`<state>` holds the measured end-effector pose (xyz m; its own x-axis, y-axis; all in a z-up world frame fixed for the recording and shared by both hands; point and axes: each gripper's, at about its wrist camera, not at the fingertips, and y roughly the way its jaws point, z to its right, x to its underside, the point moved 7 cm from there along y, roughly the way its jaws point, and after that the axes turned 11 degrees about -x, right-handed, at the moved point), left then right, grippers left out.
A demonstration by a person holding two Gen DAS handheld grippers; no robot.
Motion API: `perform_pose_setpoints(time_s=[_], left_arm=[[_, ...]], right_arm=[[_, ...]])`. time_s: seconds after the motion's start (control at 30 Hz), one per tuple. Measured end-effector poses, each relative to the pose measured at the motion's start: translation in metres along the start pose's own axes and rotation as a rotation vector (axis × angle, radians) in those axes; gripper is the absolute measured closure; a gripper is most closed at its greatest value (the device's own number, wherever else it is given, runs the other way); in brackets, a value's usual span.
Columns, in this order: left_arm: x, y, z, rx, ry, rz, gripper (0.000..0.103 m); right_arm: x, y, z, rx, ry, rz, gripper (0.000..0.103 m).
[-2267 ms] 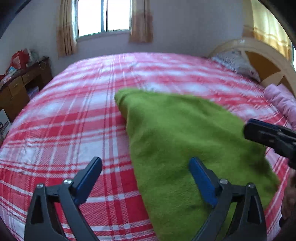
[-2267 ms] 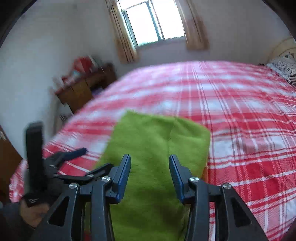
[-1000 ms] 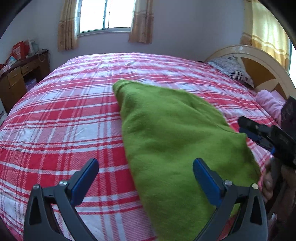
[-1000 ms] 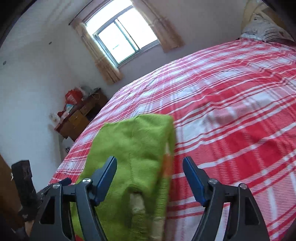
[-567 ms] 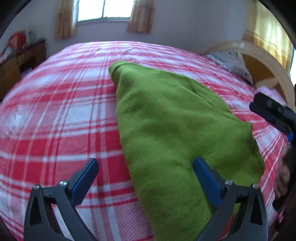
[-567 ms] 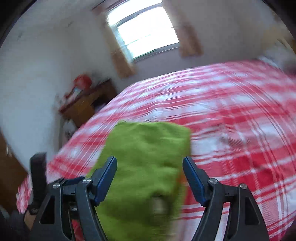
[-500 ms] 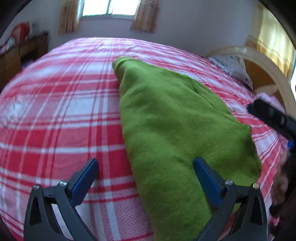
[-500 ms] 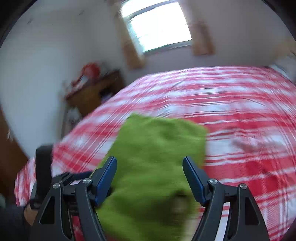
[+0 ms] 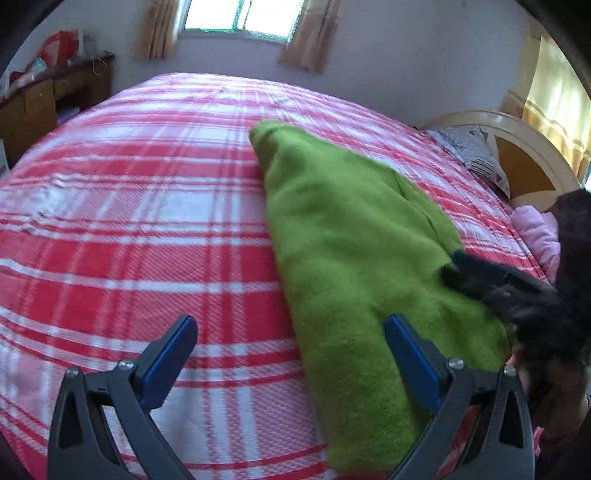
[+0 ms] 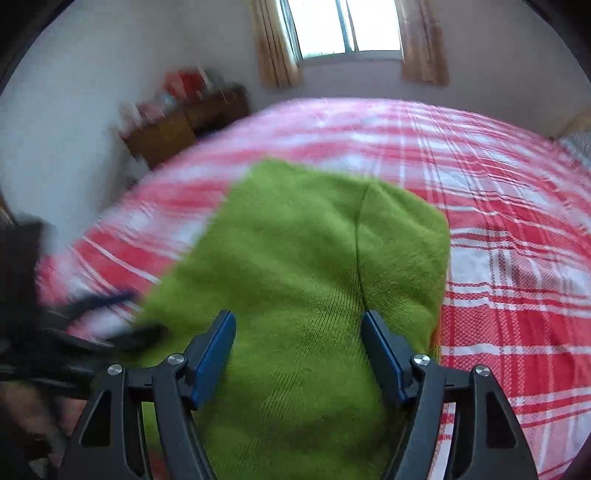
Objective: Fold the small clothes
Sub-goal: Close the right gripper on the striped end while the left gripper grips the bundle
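Note:
A folded green knitted garment [image 9: 351,236] lies on the red-and-white plaid bed [image 9: 129,221]. In the left wrist view my left gripper [image 9: 291,332] stands wide open over the garment's near left edge, its right finger above the cloth and its left finger above the bedspread. In the right wrist view my right gripper [image 10: 297,321] hovers over the garment [image 10: 306,258]. Its jaws are closing, with the cloth beneath them and the pads not pressing on it. The right gripper [image 9: 480,277] also shows dark over the garment's right side in the left wrist view.
A wooden desk [image 9: 44,99] with clutter stands at the left wall. A striped pillow [image 9: 476,155], a cream headboard [image 9: 517,129] and a pink cloth [image 9: 535,232] are on the right. A curtained window [image 10: 347,26] is behind the bed.
My right gripper has rolled and swung over the garment's near end, its jaws a little narrower. My left gripper has sunk slightly toward the bed and stayed open.

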<state>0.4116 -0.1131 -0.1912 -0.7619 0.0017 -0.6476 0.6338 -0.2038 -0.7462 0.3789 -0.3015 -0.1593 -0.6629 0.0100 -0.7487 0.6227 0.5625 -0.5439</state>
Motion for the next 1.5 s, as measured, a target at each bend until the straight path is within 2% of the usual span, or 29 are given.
perform_pose_setpoints(time_s=[0.1,0.2,0.27,0.33,0.53,0.77,0.8,0.83,0.87,0.97,1.07,1.13,1.37,1.5], left_arm=[[0.002,0.003,0.006,0.024,0.029,-0.009,0.000],[0.004,0.004,0.017,0.064,0.053,-0.013,0.004],[0.005,0.005,0.022,0.075,0.071,-0.016,0.005],[0.005,0.005,0.022,0.093,0.062,-0.022,0.005],[0.004,0.005,0.025,0.117,0.063,-0.021,0.005],[0.003,0.007,0.033,0.126,0.087,-0.020,0.005],[0.003,0.008,0.033,0.128,0.087,-0.020,0.005],[0.003,0.008,0.033,0.128,0.087,-0.021,0.005],[0.004,0.008,0.033,0.129,0.087,-0.021,0.005],[0.004,0.007,0.033,0.133,0.086,-0.023,0.005],[0.004,0.006,0.036,0.155,0.092,-0.024,0.012],[0.005,0.005,0.039,0.174,0.100,-0.026,0.021],[0.005,0.002,0.043,0.212,0.107,-0.032,0.037],[0.003,-0.005,0.046,0.197,0.123,-0.008,0.058]], right_arm=[[-0.019,-0.029,0.033,-0.022,0.183,0.127,0.031],[-0.020,-0.024,0.079,-0.043,0.361,0.104,0.031],[-0.015,-0.009,0.094,-0.064,0.419,0.044,0.031],[-0.010,0.008,0.102,-0.056,0.430,-0.022,0.031],[-0.020,0.028,0.110,-0.117,0.421,-0.012,0.031],[-0.030,0.052,0.103,-0.157,0.369,-0.051,0.033],[-0.033,0.056,0.104,-0.163,0.368,-0.053,0.036],[-0.035,0.059,0.105,-0.166,0.368,-0.052,0.048],[-0.035,0.063,0.103,-0.189,0.377,-0.060,0.056],[-0.033,0.065,0.102,-0.209,0.380,-0.050,0.060],[-0.030,0.062,0.102,-0.216,0.381,-0.035,0.064],[-0.029,0.061,0.100,-0.206,0.361,-0.032,0.065],[-0.027,0.057,0.097,-0.174,0.323,-0.018,0.067],[-0.028,0.051,0.086,-0.145,0.278,0.003,0.075]])
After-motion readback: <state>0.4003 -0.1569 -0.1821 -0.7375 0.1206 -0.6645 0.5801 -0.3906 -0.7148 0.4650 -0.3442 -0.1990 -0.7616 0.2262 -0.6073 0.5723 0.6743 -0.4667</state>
